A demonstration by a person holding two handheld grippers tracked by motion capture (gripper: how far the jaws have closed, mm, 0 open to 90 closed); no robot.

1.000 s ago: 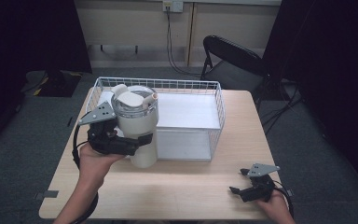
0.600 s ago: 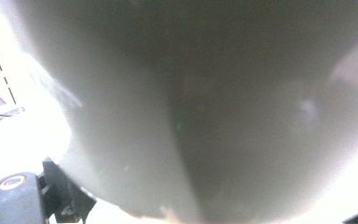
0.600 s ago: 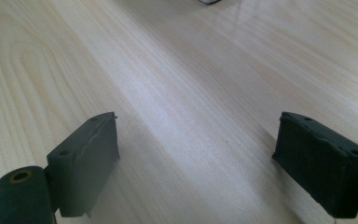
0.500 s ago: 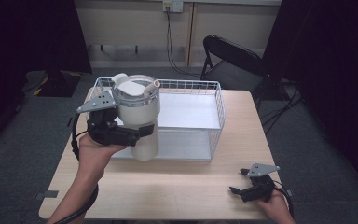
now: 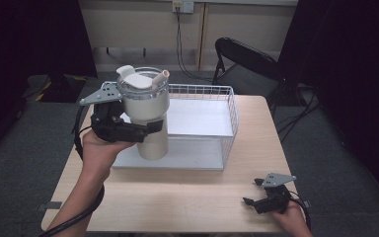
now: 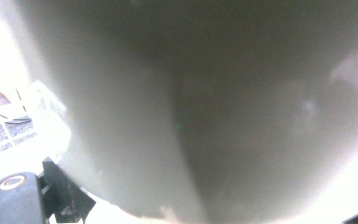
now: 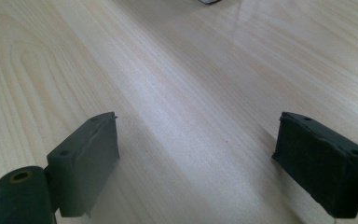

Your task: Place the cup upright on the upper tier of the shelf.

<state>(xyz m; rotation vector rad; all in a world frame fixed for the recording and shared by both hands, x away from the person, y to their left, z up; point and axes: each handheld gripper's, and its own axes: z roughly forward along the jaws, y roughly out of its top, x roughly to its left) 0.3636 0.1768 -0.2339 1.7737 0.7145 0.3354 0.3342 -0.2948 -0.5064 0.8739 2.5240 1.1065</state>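
Observation:
A cream tumbler (image 5: pixel 148 116) with a clear lid and a straw spout hangs in the air over the left end of the white wire basket (image 5: pixel 229 106). My left gripper (image 5: pixel 150 129) is shut on its body, upright, well above the table. In the left gripper view the tumbler's pale wall (image 6: pixel 214 107) is pressed up close against the camera. My right gripper (image 5: pixel 250 198) rests low at the table's front right corner. Its jaws stand wide apart, with bare wood between them (image 7: pixel 196 154).
The basket has a white floor (image 5: pixel 197 118) and a wire rim, set mid-table toward the back. A black folding chair (image 5: pixel 242 64) stands behind the table. The wooden table top (image 5: pixel 177 197) stretches across the front.
My left gripper has lifted the tumbler higher and carried it slightly right, over the basket's left end. The right gripper has stayed put.

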